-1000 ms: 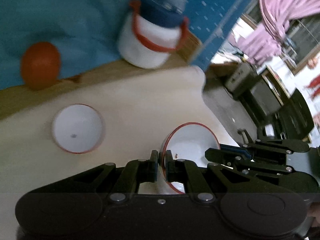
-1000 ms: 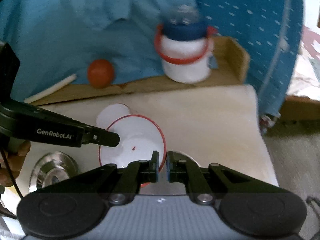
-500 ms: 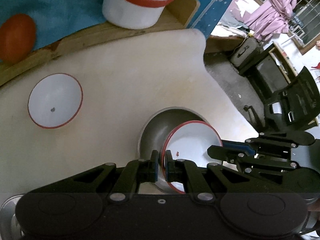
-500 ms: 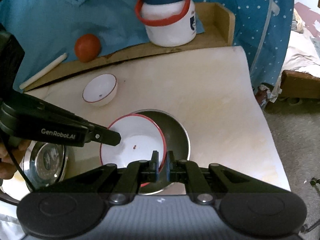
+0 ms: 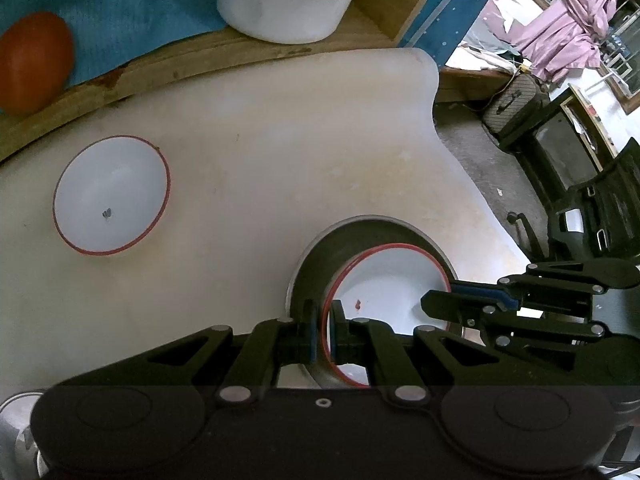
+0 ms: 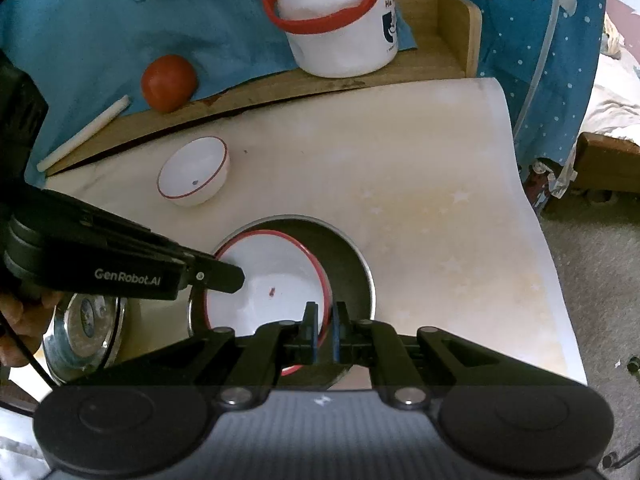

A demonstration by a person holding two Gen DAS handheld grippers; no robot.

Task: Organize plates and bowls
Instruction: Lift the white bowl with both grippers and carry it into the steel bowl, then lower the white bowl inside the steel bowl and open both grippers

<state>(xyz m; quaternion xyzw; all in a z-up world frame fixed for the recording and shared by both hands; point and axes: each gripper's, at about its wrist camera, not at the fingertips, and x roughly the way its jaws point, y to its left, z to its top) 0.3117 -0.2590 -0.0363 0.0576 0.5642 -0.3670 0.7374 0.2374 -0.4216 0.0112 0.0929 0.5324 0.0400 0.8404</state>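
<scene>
1. Cream-coloured table covering (image 6: 440, 184) runs up to a wooden ledge backed by blue cloth; on the ledge we note a white tub with a red handle (image 6: 344, 36) and an orange-red ball (image 6: 169, 82).
2. We find the left gripper (image 5: 323, 334) clamped on the near rim of a white, red-rimmed plate (image 5: 394, 284), and the right gripper (image 6: 325, 334) pinching the rim on the opposite side. Both sets of fingers stand narrow, with only the thin rim between them.
3. We see the plate tilted over the mouth of a steel bowl (image 6: 352, 256), its low edge inside the bowl; whether it touches the bottom we cannot tell.
4. In our judgement, the step in hand is nesting the plate into the steel bowl. The next move calls for levelling the plate, seating it, then opening both grips together.
5. A small white bowl with a red rim (image 6: 192, 172) stands well apart, unsorted. A shiny metal dish (image 6: 86, 328) lies just beside the steel bowl.
6. The plate's face is clean apart from one small red mark.
</scene>
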